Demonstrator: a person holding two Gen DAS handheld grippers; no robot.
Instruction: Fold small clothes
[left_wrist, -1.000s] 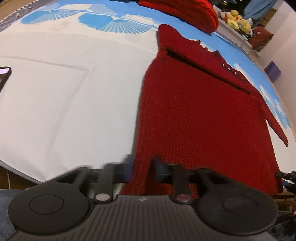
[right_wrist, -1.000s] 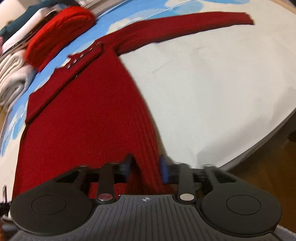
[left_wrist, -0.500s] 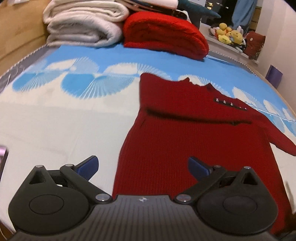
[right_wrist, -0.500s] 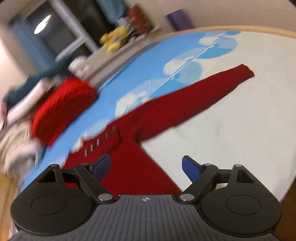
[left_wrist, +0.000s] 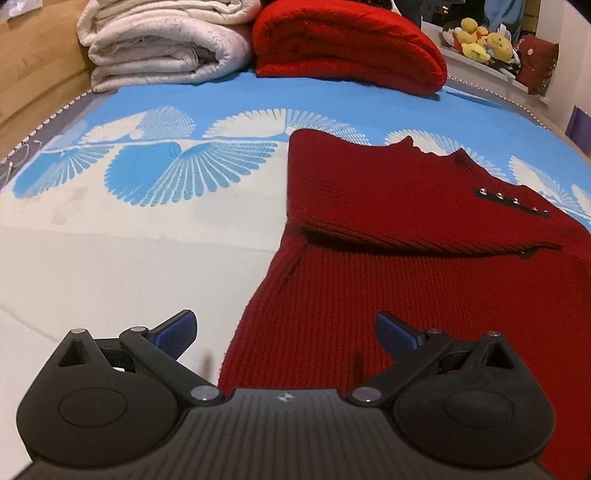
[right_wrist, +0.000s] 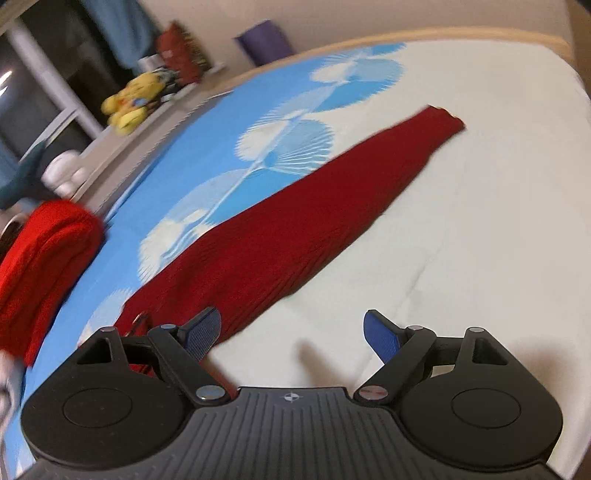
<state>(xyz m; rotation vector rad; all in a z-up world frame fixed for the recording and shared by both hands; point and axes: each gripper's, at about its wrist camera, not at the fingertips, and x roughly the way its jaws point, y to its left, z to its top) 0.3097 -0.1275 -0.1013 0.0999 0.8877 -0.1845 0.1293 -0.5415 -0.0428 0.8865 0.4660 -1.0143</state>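
Both my tongs, left (left_wrist: 284, 330) and right (right_wrist: 291, 332), gape empty; red knit sweater (left_wrist: 424, 266) flat on bed just ahead: soft, floppy, prob. grippy — I'd pinch the spread sleeve (right_wrist: 332, 206) at the cuff.

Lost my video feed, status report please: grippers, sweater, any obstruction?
Left gripper open, empty. Right gripper open, empty. Dark red sweater flat on bed, one sleeve folded across chest, other sleeve outstretched. Nothing blocking it.
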